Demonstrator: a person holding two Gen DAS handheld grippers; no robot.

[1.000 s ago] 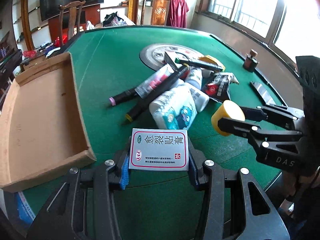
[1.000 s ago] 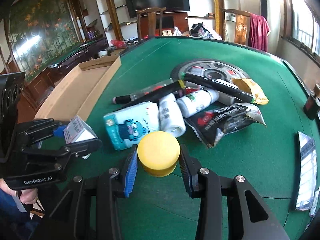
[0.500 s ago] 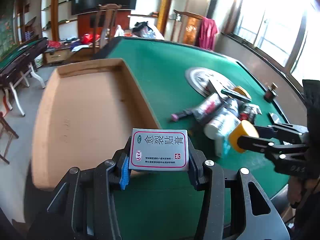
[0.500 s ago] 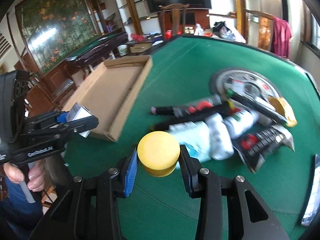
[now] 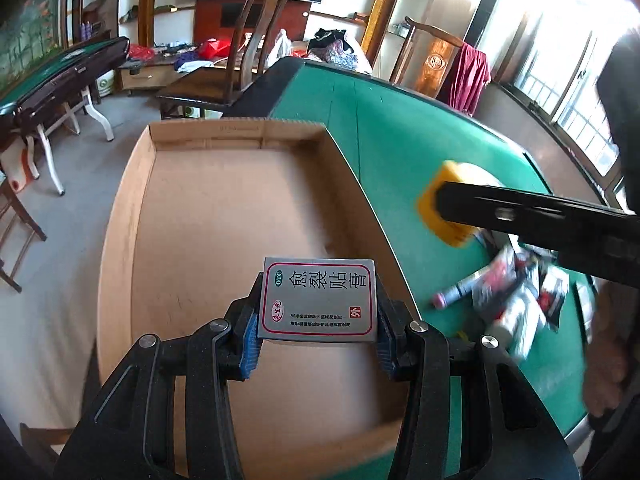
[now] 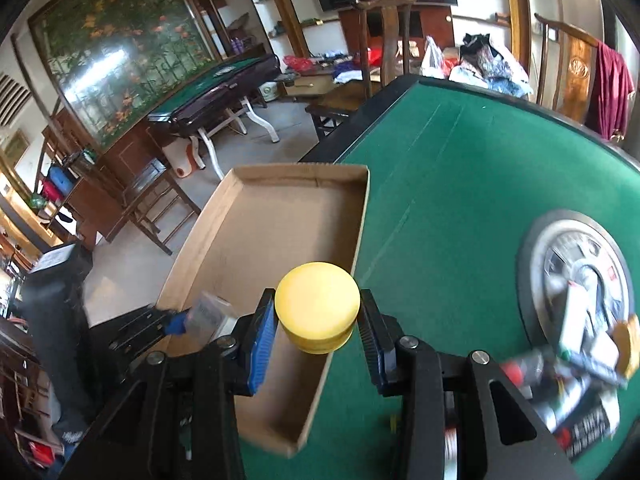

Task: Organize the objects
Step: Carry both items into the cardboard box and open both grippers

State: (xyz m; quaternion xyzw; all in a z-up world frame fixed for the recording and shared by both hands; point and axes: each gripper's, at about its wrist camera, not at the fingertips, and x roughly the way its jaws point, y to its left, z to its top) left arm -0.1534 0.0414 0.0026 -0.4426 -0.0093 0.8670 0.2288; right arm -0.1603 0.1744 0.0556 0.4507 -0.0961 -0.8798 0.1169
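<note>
Over the bare cardboard tray (image 5: 224,216), the left gripper (image 5: 318,330) clamps a grey medicine box (image 5: 318,300), while the right gripper (image 6: 318,344) pinches a yellow round jar (image 6: 317,306) above the tray's table-side wall

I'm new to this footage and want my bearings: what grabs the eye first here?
The left gripper clamps a grey medicine box over the shallow cardboard tray. The right gripper holds a yellow round jar above the tray's table-side wall. A blurred heap of tubes and packets lies on the green felt table.
</note>
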